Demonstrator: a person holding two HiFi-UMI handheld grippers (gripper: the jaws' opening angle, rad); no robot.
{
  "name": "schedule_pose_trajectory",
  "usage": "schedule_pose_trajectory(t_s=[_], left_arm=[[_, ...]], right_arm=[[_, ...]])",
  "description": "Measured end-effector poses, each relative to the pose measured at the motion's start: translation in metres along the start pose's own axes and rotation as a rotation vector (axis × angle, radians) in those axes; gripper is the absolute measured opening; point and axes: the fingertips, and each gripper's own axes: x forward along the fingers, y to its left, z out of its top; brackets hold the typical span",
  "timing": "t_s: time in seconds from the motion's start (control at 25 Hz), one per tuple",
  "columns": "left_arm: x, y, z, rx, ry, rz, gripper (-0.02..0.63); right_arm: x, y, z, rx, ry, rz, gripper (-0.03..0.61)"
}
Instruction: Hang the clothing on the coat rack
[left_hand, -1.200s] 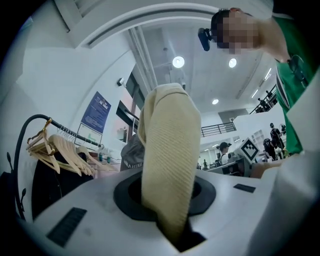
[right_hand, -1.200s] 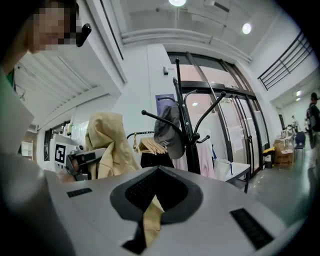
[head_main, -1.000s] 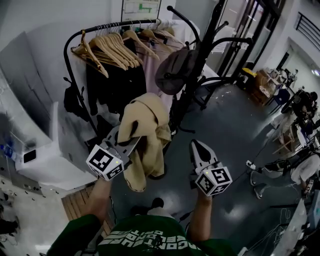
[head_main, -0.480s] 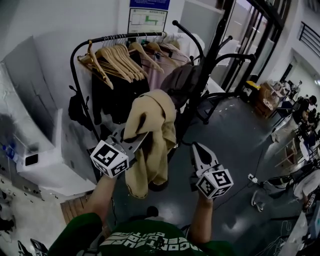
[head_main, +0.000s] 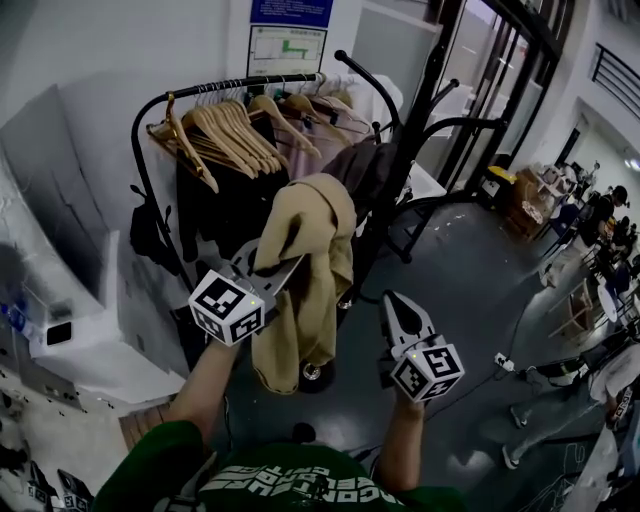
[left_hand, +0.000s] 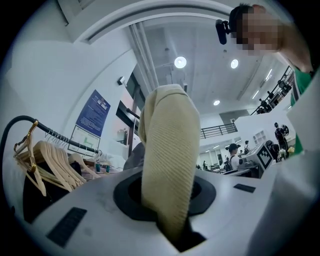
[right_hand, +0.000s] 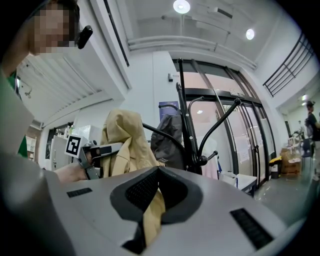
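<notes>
Head view: my left tongs (head_main: 283, 264) are clenched on the jacket (head_main: 312, 262), and it hangs in a tan bundle just short of the coat rack (head_main: 408, 150). I'd call this the carry-in, with hanging next. That means lifting the collar over a free hook. My left forearm is raised and reaching forward. My right tongs (head_main: 392, 300) sit lower, pointing up, near the jacket but apart from it.

Left gripper view: ribbed tan cloth rises straight out of the pinched jaws, a firm hold.

Right gripper view: the jaws meet at the tips with nothing gripped. The jacket shows behind them, and the rack's black hooks curve up just beyond, one already carrying a grey garment (right_hand: 167, 135).
</notes>
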Motion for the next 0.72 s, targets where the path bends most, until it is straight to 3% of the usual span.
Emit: schedule_pose_trajectory(t_s=[0.72], left_arm=[[0.06,0.008,-0.04,-0.038,0.078,-0.059,0.07]], right_arm=[[-0.011,-0.041,-0.01,0.023,0.007,-0.107,0.008]])
